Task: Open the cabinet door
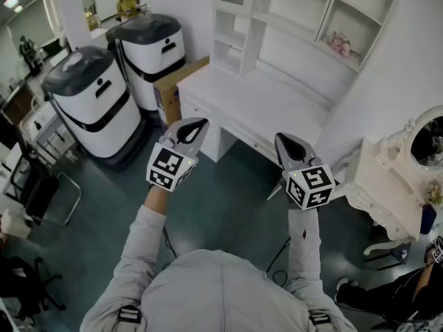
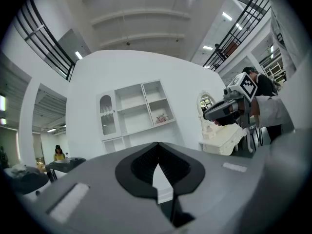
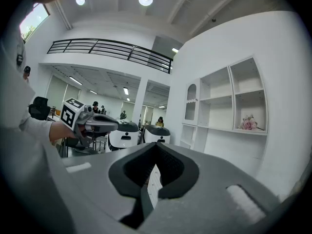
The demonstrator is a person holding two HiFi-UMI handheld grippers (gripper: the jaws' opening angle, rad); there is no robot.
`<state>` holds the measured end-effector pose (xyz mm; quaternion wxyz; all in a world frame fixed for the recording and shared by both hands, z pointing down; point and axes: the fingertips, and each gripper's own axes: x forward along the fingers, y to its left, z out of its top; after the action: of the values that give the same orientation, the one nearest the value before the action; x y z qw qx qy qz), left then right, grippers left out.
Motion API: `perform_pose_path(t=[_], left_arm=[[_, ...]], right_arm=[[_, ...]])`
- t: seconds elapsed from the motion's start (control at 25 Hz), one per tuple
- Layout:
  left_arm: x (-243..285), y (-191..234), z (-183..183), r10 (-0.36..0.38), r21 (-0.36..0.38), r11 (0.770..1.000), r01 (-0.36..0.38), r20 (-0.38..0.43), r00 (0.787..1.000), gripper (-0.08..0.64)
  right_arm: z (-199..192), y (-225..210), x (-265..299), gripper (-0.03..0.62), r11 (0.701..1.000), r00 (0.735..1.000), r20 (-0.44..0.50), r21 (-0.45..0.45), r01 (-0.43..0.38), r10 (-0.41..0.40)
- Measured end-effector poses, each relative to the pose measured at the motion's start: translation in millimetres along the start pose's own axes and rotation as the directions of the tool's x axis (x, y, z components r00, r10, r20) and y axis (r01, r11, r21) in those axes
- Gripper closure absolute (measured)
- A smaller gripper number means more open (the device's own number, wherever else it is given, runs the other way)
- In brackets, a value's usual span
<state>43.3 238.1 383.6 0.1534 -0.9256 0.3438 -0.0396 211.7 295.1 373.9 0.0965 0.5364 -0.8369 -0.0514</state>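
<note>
With jaws of left gripper [image 1: 196, 124] and right gripper [image 1: 286, 141] clenched empty, well short of arched cabinet door [image 2: 107, 116], risking a glancing bump unless reopened.

Grey long-sleeved top [image 1: 221, 289], black shoulder buckles [image 1: 129, 315]. Left gripper [image 1: 199, 123], right gripper [image 1: 281, 138]: grey shells, black-and-white marker cubes [image 1: 169, 168] [image 1: 311, 185].

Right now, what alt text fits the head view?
From above, a person holds the left claw and right claw, both shut and empty, out toward a white desk with a shelf unit.
</note>
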Motion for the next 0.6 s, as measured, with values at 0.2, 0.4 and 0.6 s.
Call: perform_pose_path(t=[0.2, 0.4, 0.6], left_arm=[[1, 2, 3, 0.0, -0.025, 1.0, 0.0, 0.009, 1.0, 0.541], [8, 2, 5, 0.008, -0.025, 1.0, -0.007, 0.006, 1.0, 0.543], [16, -1, 7, 0.019, -0.025, 1.0, -0.019, 0.001, 1.0, 0.542]], right_arm=[[2, -2, 1, 0.592, 1.0, 1.0, 0.015, 0.008, -0.002, 0.002], [4, -8, 1, 0.591, 0.997, 0.998, 0.047, 0.07, -0.035, 0.032], [8, -26, -1, 0.591, 0.995, 0.997, 0.069, 0.092, -0.036, 0.029]])
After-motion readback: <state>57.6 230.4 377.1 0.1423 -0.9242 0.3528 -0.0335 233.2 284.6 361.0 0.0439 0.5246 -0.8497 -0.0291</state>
